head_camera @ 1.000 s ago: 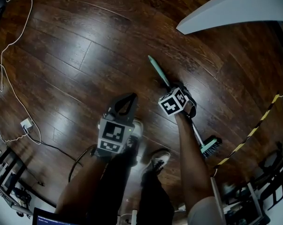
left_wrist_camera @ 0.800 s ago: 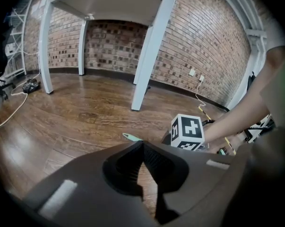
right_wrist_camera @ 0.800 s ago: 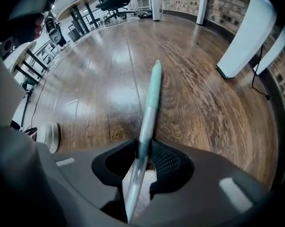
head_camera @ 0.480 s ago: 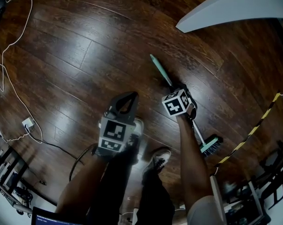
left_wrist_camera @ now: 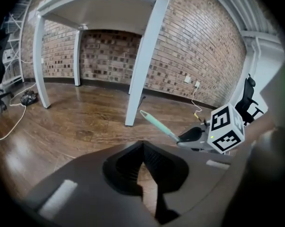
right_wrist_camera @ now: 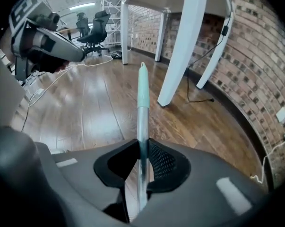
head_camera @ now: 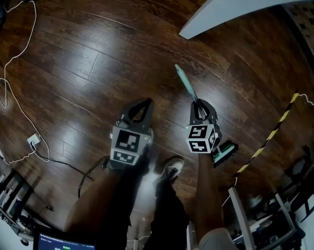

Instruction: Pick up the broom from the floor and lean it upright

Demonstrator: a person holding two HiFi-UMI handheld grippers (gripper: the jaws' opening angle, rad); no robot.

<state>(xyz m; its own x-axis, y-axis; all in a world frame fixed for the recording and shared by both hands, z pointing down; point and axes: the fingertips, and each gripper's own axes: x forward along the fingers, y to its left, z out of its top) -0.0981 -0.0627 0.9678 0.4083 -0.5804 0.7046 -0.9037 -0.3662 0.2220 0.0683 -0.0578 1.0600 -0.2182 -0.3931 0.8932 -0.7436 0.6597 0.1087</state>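
The broom has a teal-tipped metal handle and a teal brush head. My right gripper is shut on the handle partway along; its jaws have just been closing on it. In the right gripper view the handle runs straight out between the pads, with its tip raised over the floor. My left gripper hangs left of the broom, apart from it, its jaws together and nothing in them. From the left gripper view the broom and the right gripper show ahead to the right.
A white table stands ahead, one leg close behind the broom tip. White cables trail over the wood floor at left. Yellow-black tape runs at right. The person's shoe is below the grippers. Office chairs stand far off.
The right gripper has risen with the broom, which has left the floor; the brush head now sits close under the gripper. The left gripper rose a little.
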